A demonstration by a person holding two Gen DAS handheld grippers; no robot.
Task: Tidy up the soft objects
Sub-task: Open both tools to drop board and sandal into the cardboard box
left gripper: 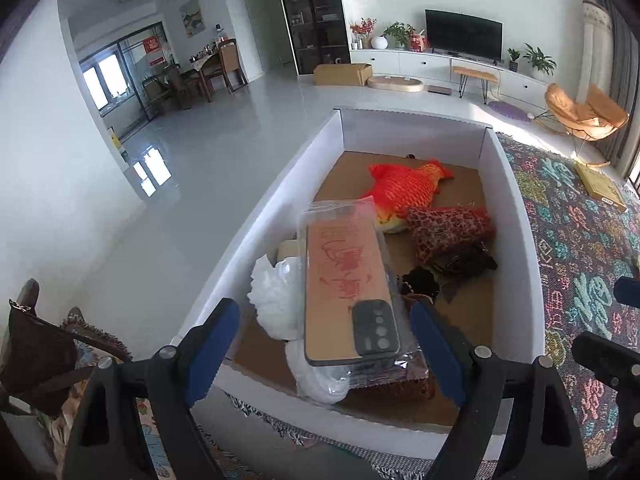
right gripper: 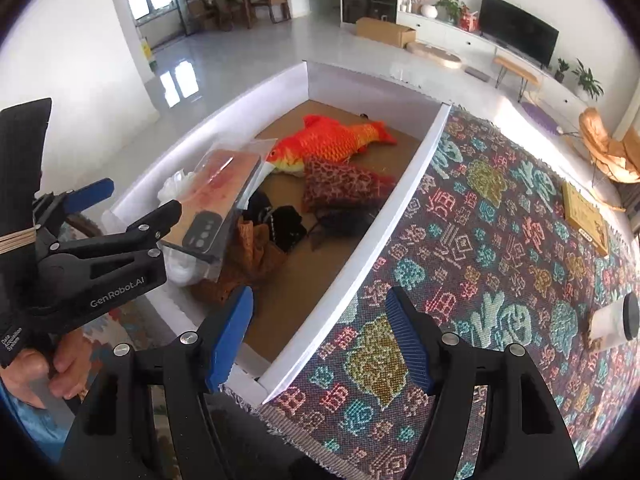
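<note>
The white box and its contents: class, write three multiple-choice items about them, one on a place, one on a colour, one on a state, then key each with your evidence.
1. Where does the plush fish lie?
A. in the white box
B. on the patterned blanket
C. on the floor

2. What colour is the fish?
A. blue
B. orange-red
C. green

3. How does the left tool stand?
A. shut on the fish
B. shut, empty
C. open

Key: 1 A, it rests on the box's brown bottom; 2 B, orange-red scales; 3 C, blue pads apart, touching nothing.
</note>
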